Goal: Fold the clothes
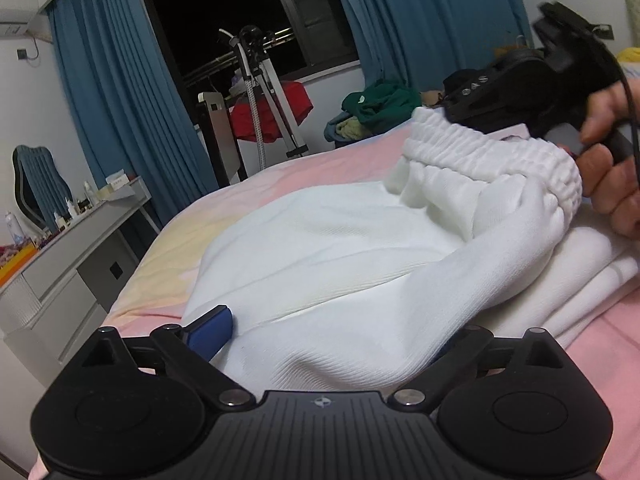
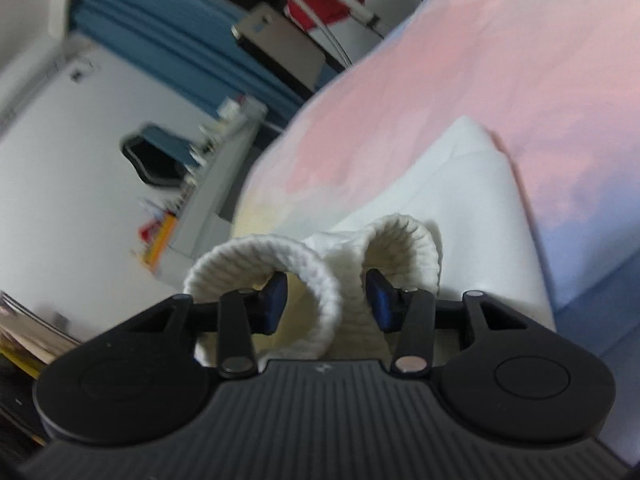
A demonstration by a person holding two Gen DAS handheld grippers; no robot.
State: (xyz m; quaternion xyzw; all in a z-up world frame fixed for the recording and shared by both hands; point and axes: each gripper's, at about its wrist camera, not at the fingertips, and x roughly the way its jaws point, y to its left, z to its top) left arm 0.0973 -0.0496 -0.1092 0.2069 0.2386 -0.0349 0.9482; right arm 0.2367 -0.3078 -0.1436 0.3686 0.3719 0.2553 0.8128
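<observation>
Surroundings: pink bedsheet (image 1: 280,184) under everything; grey dresser (image 1: 72,256) with small bottles just beside the bed on its left; blue curtains (image 1: 120,120) flank a dark window (image 1: 224,12); tripod (image 1: 256,92) with red cloth (image 1: 276,112) past the bed's far end; green clothes pile (image 1: 380,104) at the far edge of the bed.
Obstruction: in the left wrist view a raised fold of the garment drapes between the camera and the right-side finger, hiding most of it; right wrist view is motion-blurred.
Garment: white knit clothing (image 1: 340,264) lies on the bed, part flat, ribbed cuffs lifted at the right.
Left gripper (image 1: 320,332): jaws stand wide; one blue pad (image 1: 212,332) rests against the fabric edge, the fold bulges up between the fingers; pads not pressing it.
Right gripper (image 2: 326,300): jaws about half apart; two ribbed cuffs (image 2: 404,248) curl over the blue pads (image 2: 276,300), cloth sits between and around them; whether the pads actually pinch it, cannot tell.
Hand (image 1: 612,160): wraps the right gripper's handle, just beside the lifted ribbed band.
</observation>
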